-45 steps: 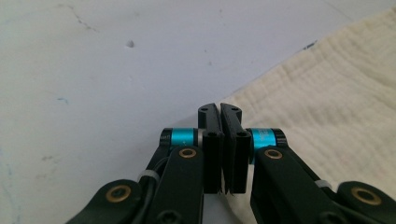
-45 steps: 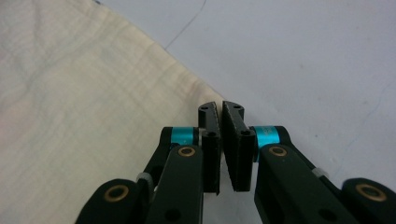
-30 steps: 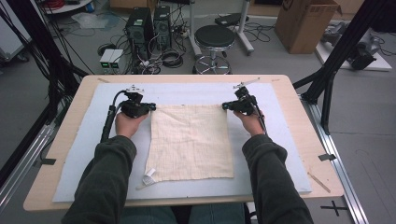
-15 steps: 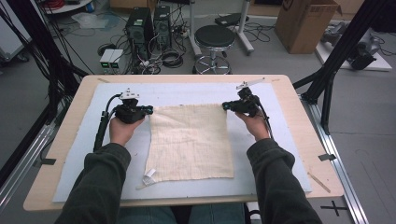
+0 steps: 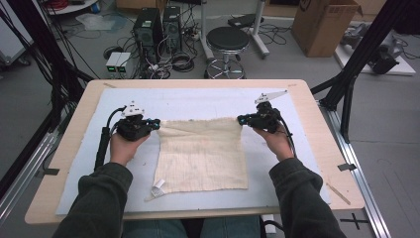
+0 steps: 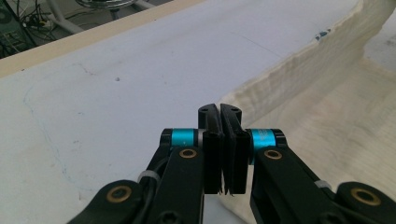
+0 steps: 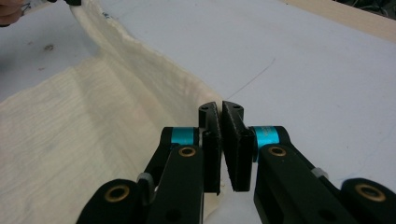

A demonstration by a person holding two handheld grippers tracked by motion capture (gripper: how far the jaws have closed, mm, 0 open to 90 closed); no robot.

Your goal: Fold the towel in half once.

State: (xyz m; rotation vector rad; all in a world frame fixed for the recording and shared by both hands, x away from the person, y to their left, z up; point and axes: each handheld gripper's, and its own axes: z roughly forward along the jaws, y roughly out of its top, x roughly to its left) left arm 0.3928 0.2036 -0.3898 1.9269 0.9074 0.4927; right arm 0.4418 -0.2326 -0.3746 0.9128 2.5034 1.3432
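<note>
Blue mat [image 5: 198, 101] carries the cloth [image 5: 203, 156] at centre, left gripper [image 5: 157, 124] and right gripper [image 5: 239, 119] each clamped on a far corner, that edge lifted; grab done, fold toward near edge left.

a cloth [image 5: 200, 156] is lying on a mat [image 5: 193, 101] that is covering most of the bench [image 5: 324, 134], with its near edge sitting close to the person's side. the left hand-held gripper [image 5: 157, 123] is sitting at the cloth's far left corner and the right hand-held gripper [image 5: 239, 119] at its far right corner (each pinching that corner, the far edge lifting between them). a stool [image 5: 227, 39] is standing on the floor behind the bench, and a cardboard box [image 5: 324, 25] is standing to its right.
</note>
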